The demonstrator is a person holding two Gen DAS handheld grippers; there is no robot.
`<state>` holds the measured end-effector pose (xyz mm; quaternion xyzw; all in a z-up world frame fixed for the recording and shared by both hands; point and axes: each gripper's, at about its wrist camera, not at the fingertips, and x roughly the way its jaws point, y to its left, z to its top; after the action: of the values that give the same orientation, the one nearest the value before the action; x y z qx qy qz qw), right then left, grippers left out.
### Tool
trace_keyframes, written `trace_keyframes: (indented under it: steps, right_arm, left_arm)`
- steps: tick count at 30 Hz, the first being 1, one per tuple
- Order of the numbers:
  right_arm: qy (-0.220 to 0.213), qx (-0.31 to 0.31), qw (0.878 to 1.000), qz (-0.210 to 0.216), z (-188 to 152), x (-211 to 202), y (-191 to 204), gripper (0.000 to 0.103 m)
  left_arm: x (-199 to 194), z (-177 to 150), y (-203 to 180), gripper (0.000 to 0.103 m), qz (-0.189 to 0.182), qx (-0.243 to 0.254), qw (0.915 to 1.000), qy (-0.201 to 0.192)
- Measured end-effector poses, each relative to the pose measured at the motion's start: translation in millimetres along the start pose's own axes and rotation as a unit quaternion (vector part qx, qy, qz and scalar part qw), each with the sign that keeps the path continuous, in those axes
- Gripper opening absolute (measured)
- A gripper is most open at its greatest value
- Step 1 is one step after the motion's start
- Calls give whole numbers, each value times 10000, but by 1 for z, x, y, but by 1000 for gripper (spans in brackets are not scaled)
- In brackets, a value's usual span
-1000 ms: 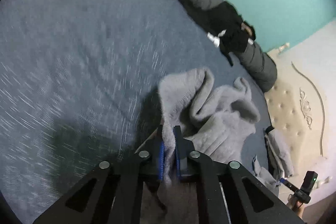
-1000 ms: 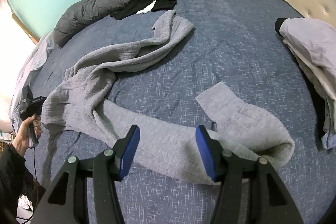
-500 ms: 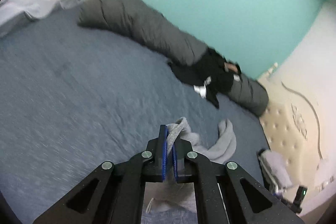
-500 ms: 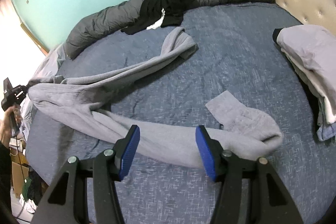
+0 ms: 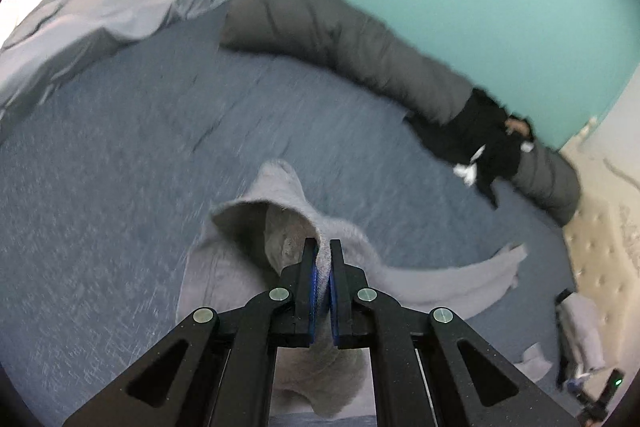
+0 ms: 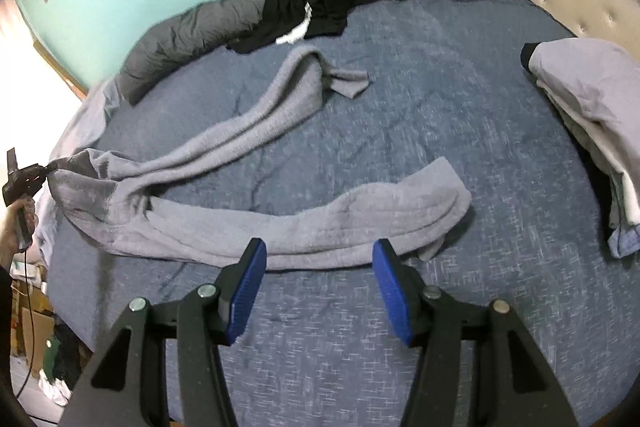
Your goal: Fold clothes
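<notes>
The left gripper was clamped tight on a fold of the soft grey knitted trousers, its blue pads pressing the cloth between them. The right gripper stood half open and empty, just above the near trouser leg. The trousers lay stretched across the middle of the blue speckled bed cover, waist lifted toward its left edge. Since a second earlier the left gripper had risen, pulling the bunched legs out long; the right had scarcely moved.
</notes>
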<state>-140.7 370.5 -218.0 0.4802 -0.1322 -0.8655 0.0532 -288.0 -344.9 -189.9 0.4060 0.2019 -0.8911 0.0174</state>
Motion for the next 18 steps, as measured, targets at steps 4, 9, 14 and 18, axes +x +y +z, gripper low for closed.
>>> trace_keyframes:
  steps: [4,9,14,18]
  right_arm:
    - [172,79,9997,-181,0,20,-14,56]
    - [234,321,9975,-580,4,47,-49,60]
    - [194,1071,9908,-803,6,61,-97,61]
    - [95,1785,9812,-731,5,61,-127,61]
  left_arm:
    - [26,-14,18,5,186,-27,9998,97]
    - [44,-20,38,5,389,-94,9990,206]
    - [45,-20,50,9,238,-153,9987,416]
    - [23,-11,60,24,253,-148,9993,229]
